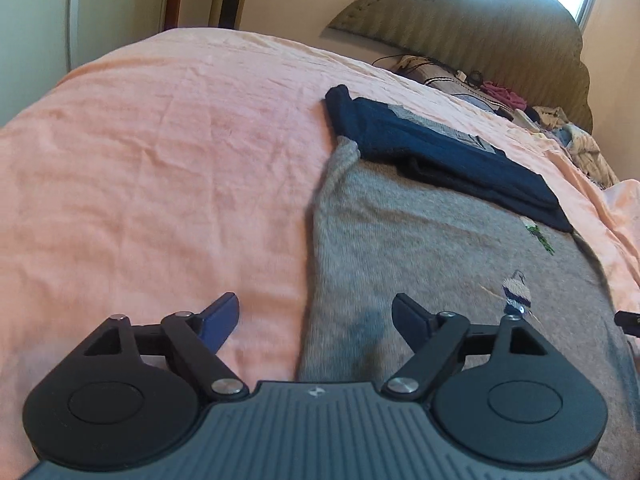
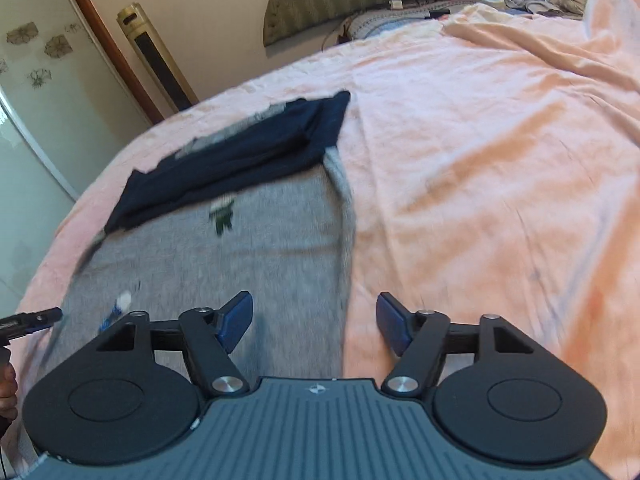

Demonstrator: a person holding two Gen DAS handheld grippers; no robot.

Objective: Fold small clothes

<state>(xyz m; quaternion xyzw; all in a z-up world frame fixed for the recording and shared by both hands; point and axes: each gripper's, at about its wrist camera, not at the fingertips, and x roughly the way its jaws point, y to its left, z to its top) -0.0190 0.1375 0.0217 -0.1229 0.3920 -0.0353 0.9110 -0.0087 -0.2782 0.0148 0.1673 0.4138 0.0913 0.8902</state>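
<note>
A grey knitted garment (image 1: 432, 240) with a small bird motif (image 1: 516, 290) lies flat on the pink bedspread (image 1: 160, 160). Folded navy clothes (image 1: 448, 152) rest on its far end. My left gripper (image 1: 316, 316) hovers open over the garment's left edge, with nothing between its fingers. In the right wrist view the same grey garment (image 2: 256, 240) and navy pile (image 2: 248, 152) lie to the left. My right gripper (image 2: 316, 316) stands open above the garment's right edge, holding nothing. The tip of the other gripper (image 2: 36, 318) shows at the far left.
A padded headboard (image 1: 480, 28) stands at the far end of the bed, with a jumble of clothes and cables (image 1: 516, 104) below it. The blanket is bunched up at the right (image 2: 560, 60). A tall gold fan tower (image 2: 156, 56) and a wardrobe door (image 2: 36, 80) stand beside the bed.
</note>
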